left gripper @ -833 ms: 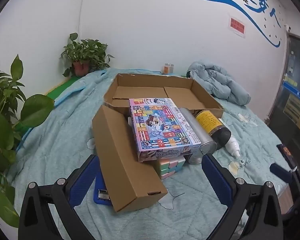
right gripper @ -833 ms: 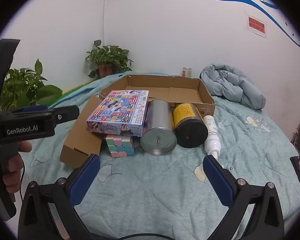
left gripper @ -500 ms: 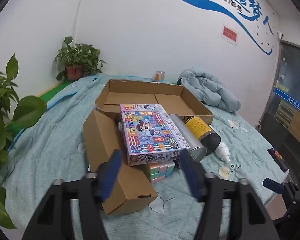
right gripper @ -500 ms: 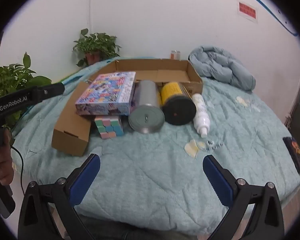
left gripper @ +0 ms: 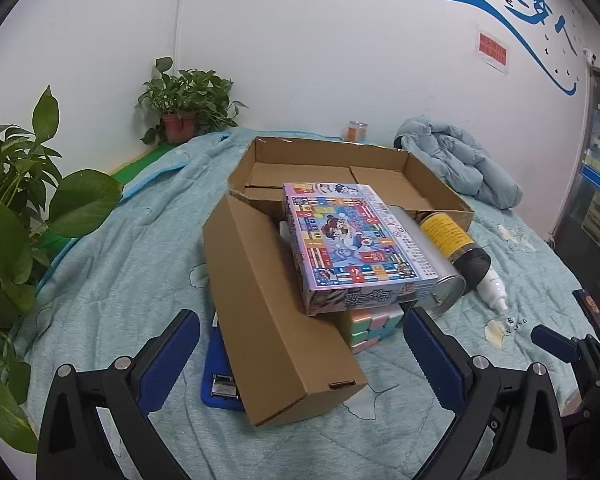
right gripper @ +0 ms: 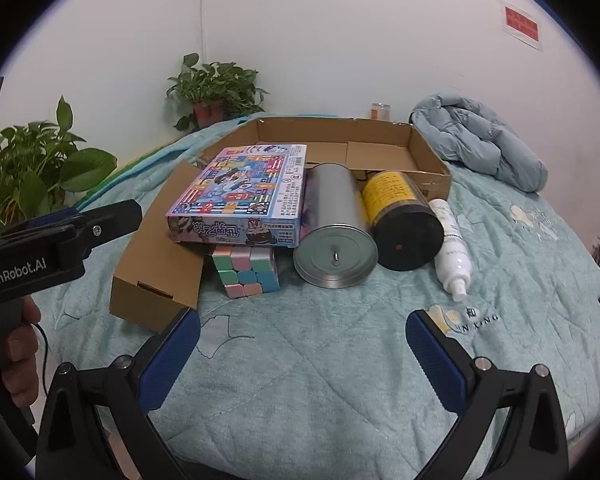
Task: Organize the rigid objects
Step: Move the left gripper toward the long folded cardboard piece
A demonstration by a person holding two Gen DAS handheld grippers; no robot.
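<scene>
Your left gripper (left gripper: 300,336): jaws spread wide, nothing between the pads; it hovers above the near end of the long brown box (left gripper: 272,320).
Your right gripper (right gripper: 302,334): jaws wide apart too, empty, over bare quilt (right gripper: 340,380) in front of the row of objects.
Open room: you have a broad clear strip of quilt between your right gripper and the objects; more bare quilt lies to the right of the spray bottle (right gripper: 452,240). To the left, plant leaves (left gripper: 16,216) crowd the bed's edge.
Edges: the quilt falls away at the near rim just beneath your grippers; a white wall stands behind the tray.
Count: one board-game box (right gripper: 244,192), one pastel puzzle cube (right gripper: 246,270), one silver tin (right gripper: 334,224), one yellow-labelled jar with a black lid (right gripper: 400,212), one white spray bottle, one long brown box, one blue clipboard (left gripper: 216,376) partly hidden under that box.
Stacking: the game box rests tilted on the cube and the long box; the tin, jar and bottle lie on their sides, side by side.
Container: the flat cardboard tray (left gripper: 432,184) sits behind the group; the part you can see holds nothing.
Other things: two potted plants, a crumpled blue jacket (right gripper: 480,140), a small can (left gripper: 357,131) by the wall.
</scene>
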